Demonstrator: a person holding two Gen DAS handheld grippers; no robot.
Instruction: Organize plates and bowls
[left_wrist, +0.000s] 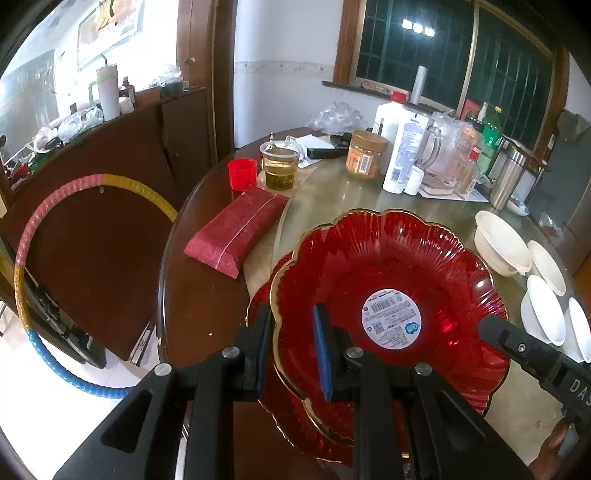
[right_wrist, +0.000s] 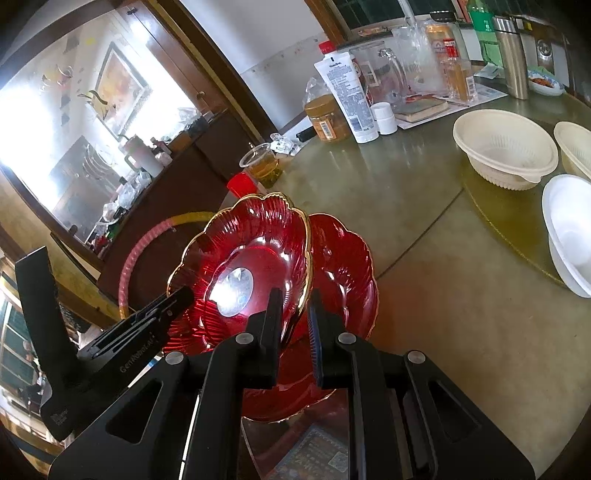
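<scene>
Left gripper clamped on near-left rim of top red plate, right gripper clamped on its opposite rim, so both hold same plate. It's tilted, directly over 2nd red plate lying on table near edge. White bowls grouped to the right, apart from plates. Bottles + jars at far side.

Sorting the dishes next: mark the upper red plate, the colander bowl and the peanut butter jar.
upper red plate (left_wrist: 417, 266), left wrist view, ribbed inner wall
colander bowl (right_wrist: 506, 147), right wrist view, slotted inside
peanut butter jar (left_wrist: 364, 158), left wrist view, label side
</scene>
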